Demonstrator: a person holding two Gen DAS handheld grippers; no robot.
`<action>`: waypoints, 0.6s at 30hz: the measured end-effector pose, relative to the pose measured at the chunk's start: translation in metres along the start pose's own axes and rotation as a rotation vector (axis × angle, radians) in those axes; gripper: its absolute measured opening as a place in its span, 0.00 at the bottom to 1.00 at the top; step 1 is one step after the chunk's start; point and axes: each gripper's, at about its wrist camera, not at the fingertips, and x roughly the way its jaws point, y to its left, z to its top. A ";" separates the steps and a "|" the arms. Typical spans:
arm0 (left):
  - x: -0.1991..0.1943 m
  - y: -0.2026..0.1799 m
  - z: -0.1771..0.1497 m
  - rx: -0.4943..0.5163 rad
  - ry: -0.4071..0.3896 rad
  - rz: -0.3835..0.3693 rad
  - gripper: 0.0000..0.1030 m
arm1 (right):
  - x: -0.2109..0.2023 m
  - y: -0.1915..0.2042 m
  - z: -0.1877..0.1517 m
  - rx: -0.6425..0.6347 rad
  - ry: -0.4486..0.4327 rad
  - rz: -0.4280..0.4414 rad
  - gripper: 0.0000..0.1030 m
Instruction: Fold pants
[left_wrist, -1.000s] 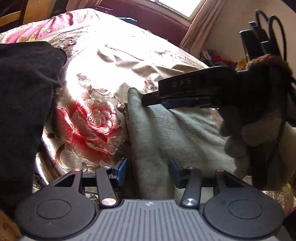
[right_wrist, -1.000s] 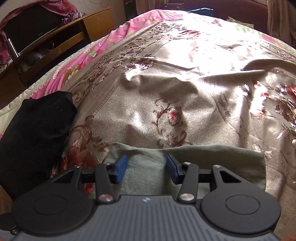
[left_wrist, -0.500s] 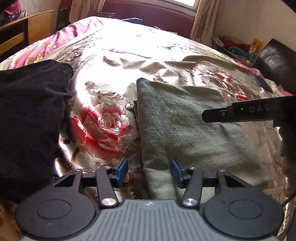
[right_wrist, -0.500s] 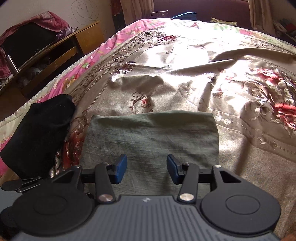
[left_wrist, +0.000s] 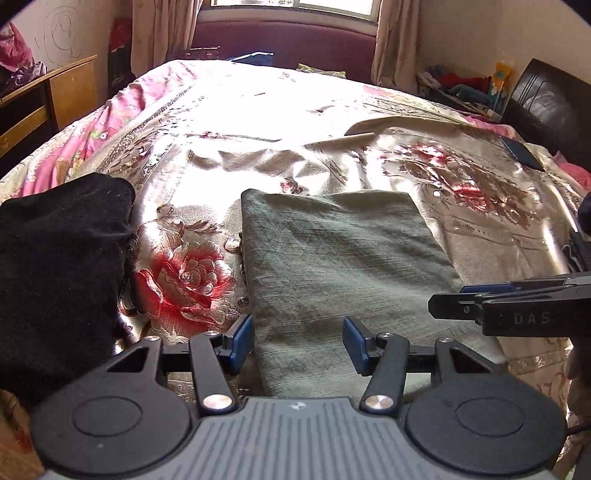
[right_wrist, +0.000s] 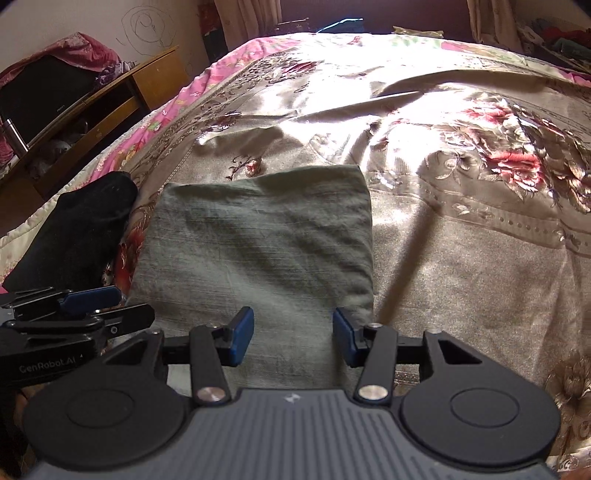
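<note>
The grey-green pants (left_wrist: 343, 266) lie folded into a flat rectangle on the floral bedspread (left_wrist: 258, 147); they also show in the right wrist view (right_wrist: 258, 251). My left gripper (left_wrist: 298, 341) is open and empty, raised above the pants' near left edge. My right gripper (right_wrist: 293, 338) is open and empty above the pants' near right part. The right gripper's fingers (left_wrist: 480, 308) enter the left wrist view from the right. The left gripper (right_wrist: 92, 310) shows at the left of the right wrist view.
A black garment (left_wrist: 55, 266) lies on the bed left of the pants, also in the right wrist view (right_wrist: 77, 229). A wooden desk (right_wrist: 110, 103) stands left of the bed. A dark phone-like object (left_wrist: 522, 151) lies far right. A dark headboard (left_wrist: 550, 103) stands at the right.
Both grippers have pulled back and up from the pants, so the whole folded rectangle shows. The right gripper has withdrawn from over the pants to the right edge of the left view.
</note>
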 end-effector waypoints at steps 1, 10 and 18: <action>-0.003 -0.003 0.001 0.005 -0.013 0.005 0.70 | -0.004 0.001 -0.001 -0.003 -0.007 -0.005 0.47; -0.025 -0.032 -0.001 0.030 -0.109 0.081 1.00 | -0.036 0.005 -0.014 -0.005 -0.068 -0.020 0.48; -0.021 -0.043 -0.008 0.017 -0.081 0.091 1.00 | -0.054 -0.002 -0.031 0.030 -0.100 -0.028 0.48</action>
